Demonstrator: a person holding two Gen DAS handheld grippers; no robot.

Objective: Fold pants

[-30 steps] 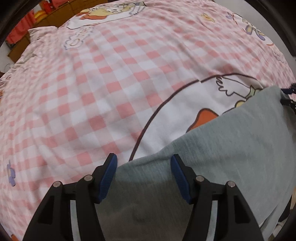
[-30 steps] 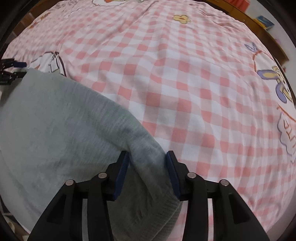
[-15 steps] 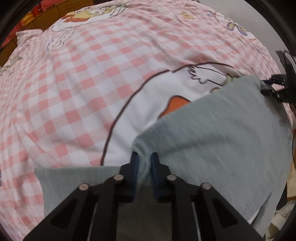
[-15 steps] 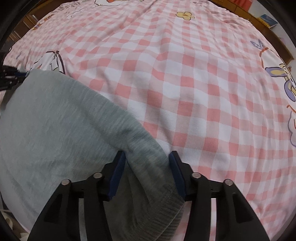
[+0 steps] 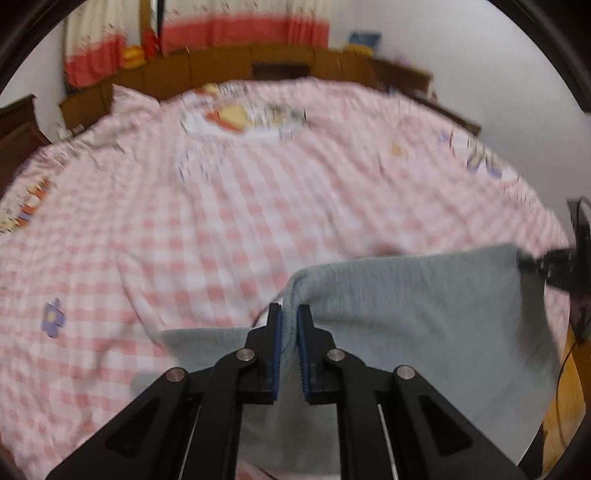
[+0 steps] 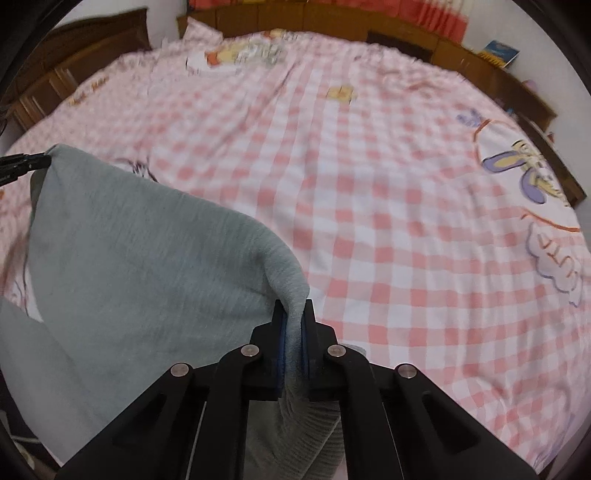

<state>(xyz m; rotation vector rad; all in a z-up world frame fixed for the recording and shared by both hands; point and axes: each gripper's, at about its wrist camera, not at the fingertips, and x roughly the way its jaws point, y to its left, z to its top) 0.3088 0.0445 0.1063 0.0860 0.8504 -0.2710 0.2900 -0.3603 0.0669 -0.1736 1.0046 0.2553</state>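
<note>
The grey pants [image 5: 424,317] hang stretched between my two grippers above the near edge of the bed. My left gripper [image 5: 289,314] is shut on one top corner of the pants. My right gripper [image 6: 293,312] is shut on the other corner of the pants [image 6: 140,258], and the ribbed waistband hangs below its jaws. Each gripper shows small at the far end of the cloth in the other's view, the right gripper [image 5: 554,266] and the left gripper [image 6: 22,164]. The lower part of the pants hangs out of sight.
The bed has a pink and white checked sheet [image 6: 369,184] with cartoon prints. A wooden headboard [image 5: 258,66] and red and cream curtains [image 5: 229,22] stand at the far side. A dark wooden cabinet [image 6: 74,81] is at the left. A blue book [image 6: 500,51] lies on the ledge.
My left gripper closed on the pants half a second ago, then the right closed too. Both have lifted the cloth off the bed, and the views now tilt up toward the headboard.
</note>
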